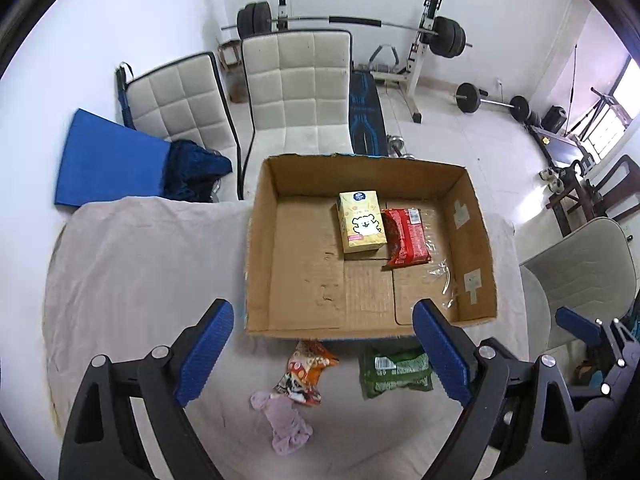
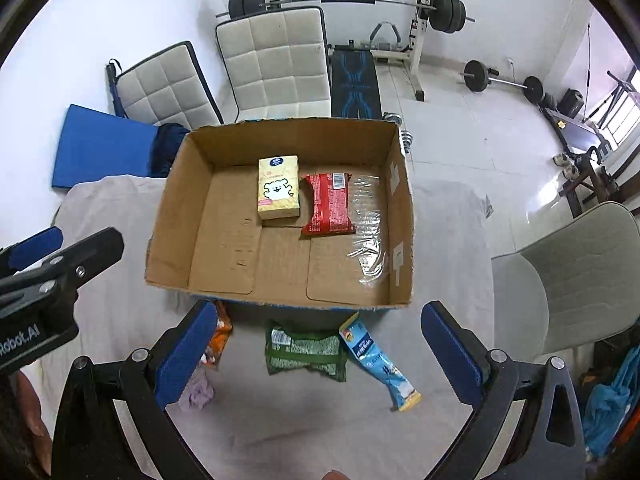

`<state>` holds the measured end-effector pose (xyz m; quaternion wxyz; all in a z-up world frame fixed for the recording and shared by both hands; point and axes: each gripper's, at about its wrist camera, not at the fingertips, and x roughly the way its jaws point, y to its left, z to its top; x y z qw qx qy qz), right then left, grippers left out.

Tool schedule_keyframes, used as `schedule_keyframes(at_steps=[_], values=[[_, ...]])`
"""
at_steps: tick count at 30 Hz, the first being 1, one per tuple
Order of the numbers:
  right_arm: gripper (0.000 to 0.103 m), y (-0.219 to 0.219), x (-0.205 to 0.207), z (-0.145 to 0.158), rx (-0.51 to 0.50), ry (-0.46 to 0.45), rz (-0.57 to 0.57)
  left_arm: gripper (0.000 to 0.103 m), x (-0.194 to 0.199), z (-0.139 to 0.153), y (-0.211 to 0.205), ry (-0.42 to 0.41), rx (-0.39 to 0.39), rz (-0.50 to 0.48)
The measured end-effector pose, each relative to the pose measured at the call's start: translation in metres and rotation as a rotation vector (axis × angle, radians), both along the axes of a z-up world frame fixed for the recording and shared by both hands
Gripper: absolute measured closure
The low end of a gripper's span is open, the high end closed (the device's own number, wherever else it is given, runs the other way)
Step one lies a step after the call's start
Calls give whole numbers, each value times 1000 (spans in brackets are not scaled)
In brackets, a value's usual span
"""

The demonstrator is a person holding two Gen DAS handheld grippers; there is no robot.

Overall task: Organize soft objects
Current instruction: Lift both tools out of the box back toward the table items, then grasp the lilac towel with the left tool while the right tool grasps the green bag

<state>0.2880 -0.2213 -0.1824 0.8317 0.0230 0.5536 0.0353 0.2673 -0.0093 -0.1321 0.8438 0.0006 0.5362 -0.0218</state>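
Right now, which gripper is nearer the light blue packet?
Right. The right gripper hangs over the light blue packet; the left gripper is off to its left, above the orange snack bag.

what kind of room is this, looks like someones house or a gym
Most likely a home gym or spare room: a loaded barbell on a rack, a weight bench and household chairs behind the cloth-covered table.

Box [image 2: 168, 216] sits on the table [image 2: 100, 240]; tissue pack [image 2: 279, 192] inside, left of snack pack [image 2: 330, 210]; three packets in front.
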Motion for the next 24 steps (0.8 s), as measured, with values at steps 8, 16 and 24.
schedule_keyframes(at_steps=[8,16,24], values=[[0,-3,-32,27,23,-39,40,11,-28,21,3,-37,-40,28],[0,-33,-49,2,45,19,36,11,-49,12,19,-3,-53,71],[0,-78,-49,-98,-12,253,3,11,-71,-84,39,224,4,143]])
